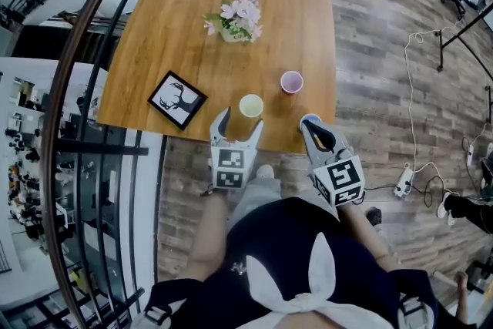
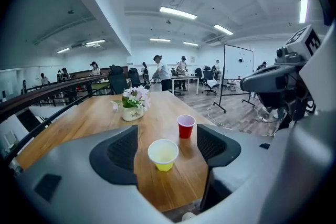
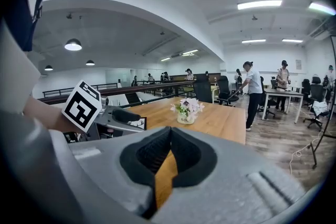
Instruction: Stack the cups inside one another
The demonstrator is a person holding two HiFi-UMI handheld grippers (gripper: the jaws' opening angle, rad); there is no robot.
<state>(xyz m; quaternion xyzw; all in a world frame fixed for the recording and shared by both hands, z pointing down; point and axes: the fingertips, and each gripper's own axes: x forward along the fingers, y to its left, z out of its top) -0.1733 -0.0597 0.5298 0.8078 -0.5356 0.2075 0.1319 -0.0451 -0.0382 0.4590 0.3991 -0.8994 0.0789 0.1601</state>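
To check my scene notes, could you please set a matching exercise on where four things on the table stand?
Things: 1 small yellow plastic cup; 2 small red plastic cup; 3 white pot of pink flowers; 4 black-framed deer picture.
Places: A far middle of the wooden table; B near left corner; C between picture and red cup; D rightmost.
Pairs: 1-C, 2-D, 3-A, 4-B.

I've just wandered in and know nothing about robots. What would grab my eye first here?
Two grey hand-held tongs reach the near edge of the wooden table: the left tongs open, facing a small yellow cup, the right tongs shut. Beyond stand a small red cup and a white pot of pink flowers; a black-framed deer picture lies at the left.
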